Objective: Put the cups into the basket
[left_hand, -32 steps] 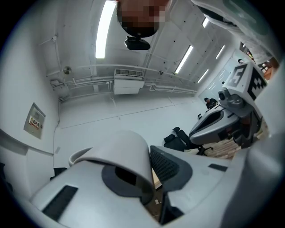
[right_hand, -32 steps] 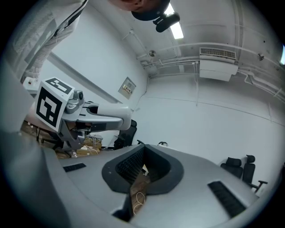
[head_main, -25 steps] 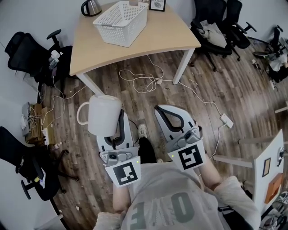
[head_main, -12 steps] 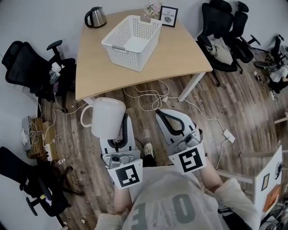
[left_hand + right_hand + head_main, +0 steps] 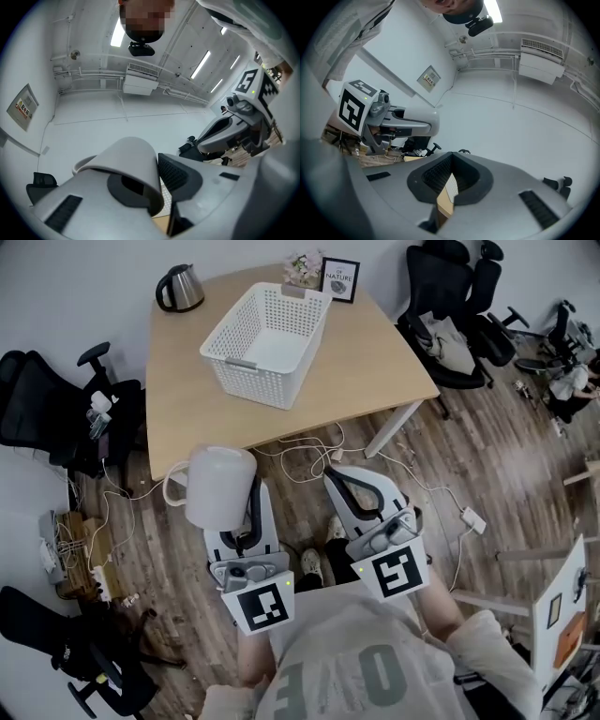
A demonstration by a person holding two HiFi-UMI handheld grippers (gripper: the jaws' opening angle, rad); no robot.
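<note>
Cup in transit, short of the basket

Left gripper (image 5: pixel 249 512) is clamped on the white cup (image 5: pixel 218 486) by its wall; right gripper (image 5: pixel 345 479) is closed on nothing. The cup hangs well short of the basket (image 5: pixel 246 364), not yet over the table (image 5: pixel 366 362) carrying it. Risk: a wall-only pinch lets the cup pivot or slip, and a low approach clips the basket rim.

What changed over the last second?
The person carried both grippers toward the table; it and the basket now lie nearer. Unchanged: left gripper clamped on the white cup, right gripper shut, empty.
</note>
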